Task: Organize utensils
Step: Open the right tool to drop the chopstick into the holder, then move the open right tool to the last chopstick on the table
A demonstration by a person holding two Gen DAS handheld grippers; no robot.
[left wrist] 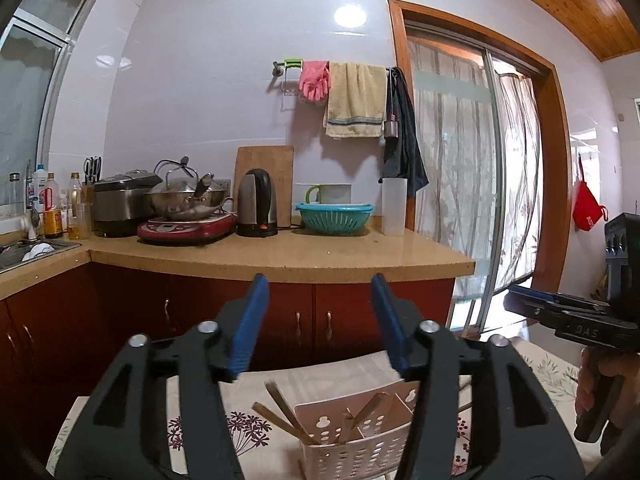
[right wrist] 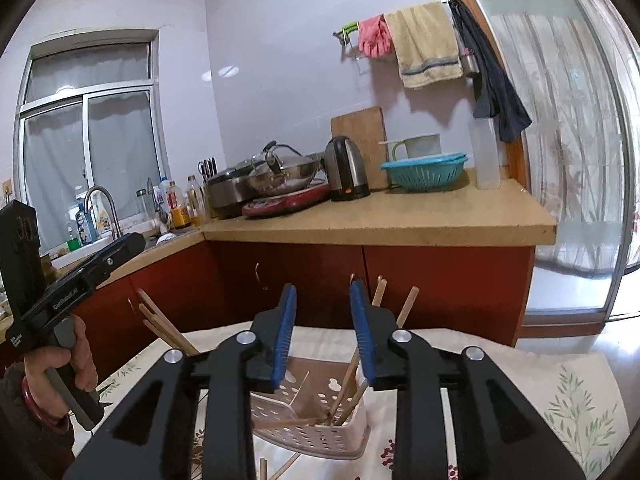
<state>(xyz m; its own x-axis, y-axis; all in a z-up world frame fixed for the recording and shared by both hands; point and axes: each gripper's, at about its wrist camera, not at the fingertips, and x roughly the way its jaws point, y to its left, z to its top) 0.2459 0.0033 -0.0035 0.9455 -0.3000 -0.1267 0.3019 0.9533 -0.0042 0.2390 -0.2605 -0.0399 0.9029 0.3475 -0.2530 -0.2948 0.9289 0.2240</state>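
Note:
A white perforated utensil holder (left wrist: 352,452) stands on a floral tablecloth (left wrist: 248,428), low in both views; it also shows in the right wrist view (right wrist: 308,432). Several wooden chopsticks (left wrist: 284,412) lean inside it, and more show in the right wrist view (right wrist: 348,380). My left gripper (left wrist: 318,284) is open and empty, raised above and behind the holder. My right gripper (right wrist: 322,294) is open and empty, above the holder. Loose chopsticks (right wrist: 264,470) lie on the cloth in front of the holder. Each gripper shows at the edge of the other's view.
A counter (left wrist: 280,256) with red cabinets stands beyond the table, carrying a wok (left wrist: 188,200), kettle (left wrist: 256,204), teal colander (left wrist: 334,216) and bottles. A sink (right wrist: 100,236) is at the left. A glass sliding door (left wrist: 468,184) is at the right.

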